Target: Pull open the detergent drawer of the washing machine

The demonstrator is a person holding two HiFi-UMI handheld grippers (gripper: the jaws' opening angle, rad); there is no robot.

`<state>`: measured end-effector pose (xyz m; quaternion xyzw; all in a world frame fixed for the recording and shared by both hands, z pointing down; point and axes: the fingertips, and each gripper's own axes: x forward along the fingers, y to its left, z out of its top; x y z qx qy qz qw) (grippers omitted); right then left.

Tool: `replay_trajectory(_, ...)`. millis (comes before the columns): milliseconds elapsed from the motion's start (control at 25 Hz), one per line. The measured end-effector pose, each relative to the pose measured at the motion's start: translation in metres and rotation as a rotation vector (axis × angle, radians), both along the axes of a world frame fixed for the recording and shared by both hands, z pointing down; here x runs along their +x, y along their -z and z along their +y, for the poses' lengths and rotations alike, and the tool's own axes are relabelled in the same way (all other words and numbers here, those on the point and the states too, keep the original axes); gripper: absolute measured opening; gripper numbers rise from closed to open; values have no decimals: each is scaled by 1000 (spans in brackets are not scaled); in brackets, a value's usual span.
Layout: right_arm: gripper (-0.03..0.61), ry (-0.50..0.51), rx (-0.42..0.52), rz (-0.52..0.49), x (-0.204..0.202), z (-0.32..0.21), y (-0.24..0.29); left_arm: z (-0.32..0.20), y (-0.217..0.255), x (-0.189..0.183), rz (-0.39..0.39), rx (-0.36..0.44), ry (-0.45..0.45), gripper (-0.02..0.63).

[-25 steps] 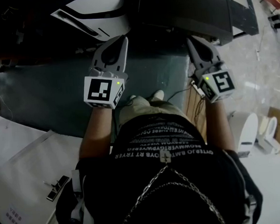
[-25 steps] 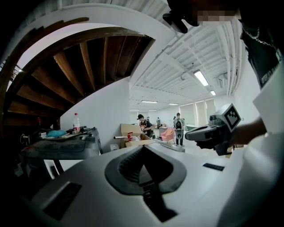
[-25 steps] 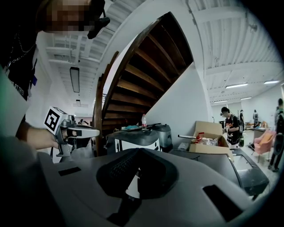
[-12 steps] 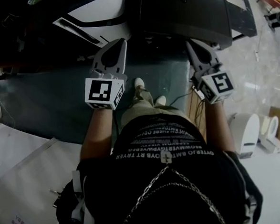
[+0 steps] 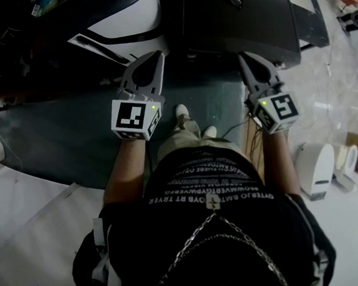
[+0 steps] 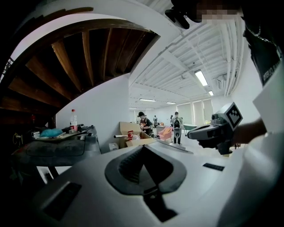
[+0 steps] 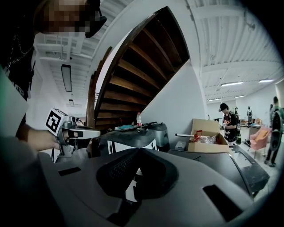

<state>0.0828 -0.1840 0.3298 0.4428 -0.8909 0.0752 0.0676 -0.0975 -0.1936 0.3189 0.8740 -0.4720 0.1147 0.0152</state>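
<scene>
Room: open white hall with a wooden staircase (image 7: 133, 75) rising overhead; dark floor mat (image 5: 74, 134) underfoot
Machines ahead: white-and-black washing machine (image 5: 127, 14) at the upper left of the head view; dark grey unit (image 5: 237, 13) just beside it on the right
Left gripper: left gripper (image 5: 154, 55) has its jaws together with nothing between them; its tips sit just short of the white machine's near edge
Right gripper: right gripper (image 5: 247, 58) has its jaws fully together and is empty; its tips sit before the dark grey unit, not the white one
Detergent drawer: no view picks it out; it is probably on the white machine's front face, which the steep head view hides; that puts it ahead of the left gripper and a little to its left
Nearer hand: the left; the right stands well aside of that machine
Axis, as a judgement: the drawer front would run across the machine's face and would pull out toward the person; the jaws must part before they can take its lip
</scene>
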Motion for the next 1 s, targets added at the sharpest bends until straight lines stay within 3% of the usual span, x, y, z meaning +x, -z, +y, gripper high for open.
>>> replay_trajectory(480, 2, -74, -81, 46, -8, -55, -43, -65, -43, -15, -45, -60, -69, 3)
replay_trajectory(1000, 2, -197, -172, 126, 12, -94, -127, -111, -130, -7, -64, -168, -203, 4)
